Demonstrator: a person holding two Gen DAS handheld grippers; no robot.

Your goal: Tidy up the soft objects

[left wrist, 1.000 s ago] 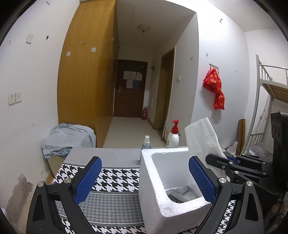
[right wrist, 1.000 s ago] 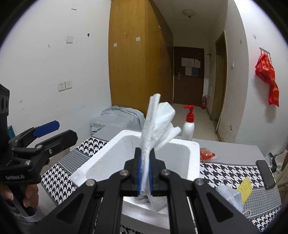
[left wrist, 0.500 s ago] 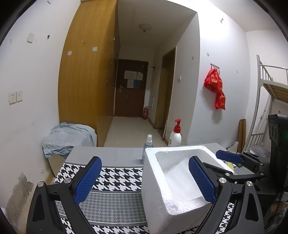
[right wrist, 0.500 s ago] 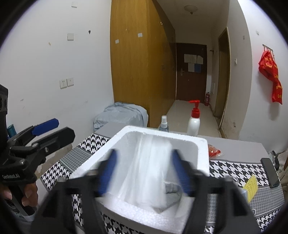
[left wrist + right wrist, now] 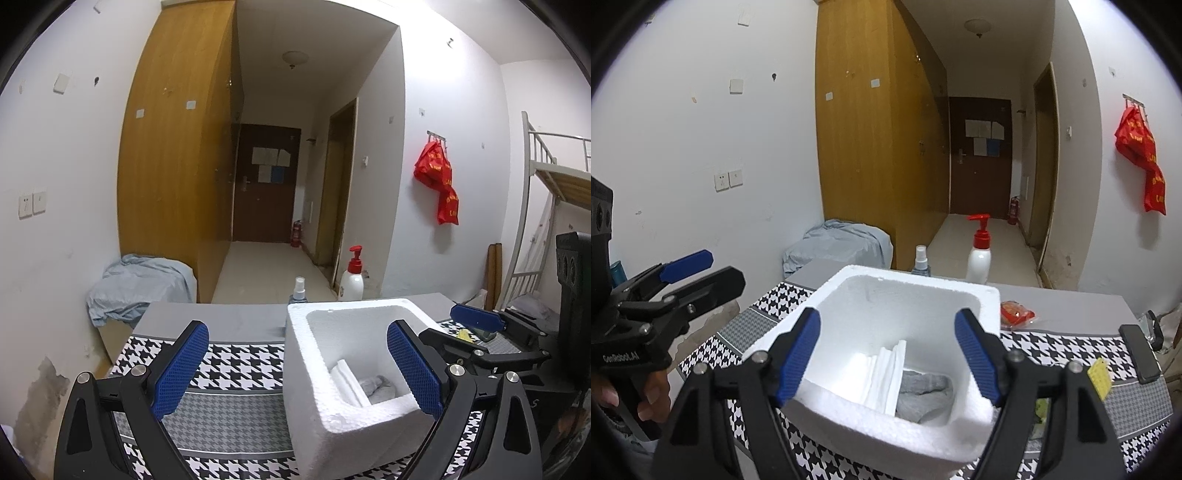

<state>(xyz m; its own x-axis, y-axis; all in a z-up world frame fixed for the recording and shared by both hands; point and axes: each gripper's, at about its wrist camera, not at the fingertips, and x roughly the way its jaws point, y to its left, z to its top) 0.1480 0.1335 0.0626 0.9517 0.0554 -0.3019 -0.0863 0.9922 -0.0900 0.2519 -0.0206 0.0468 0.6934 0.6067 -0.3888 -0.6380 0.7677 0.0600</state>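
The right gripper [image 5: 886, 354] stands wide open and holds nothing – its jaws have just been opening, and nothing is between the blue pads [image 5: 975, 356] now. It hovers over the near rim of the foam box [image 5: 982, 299], touching nothing that shows. The white tissue [image 5: 884, 376] lies down inside the box, leaning on the left inner wall, just beside a grey cloth [image 5: 925, 393] on the box floor – both below and ahead of the open fingers. The left gripper [image 5: 297, 365] is also wide open and empty, its right pad in front of the box, its left pad over the houndstooth mat [image 5: 236, 373]. A hand [image 5: 652, 393] grips its handle
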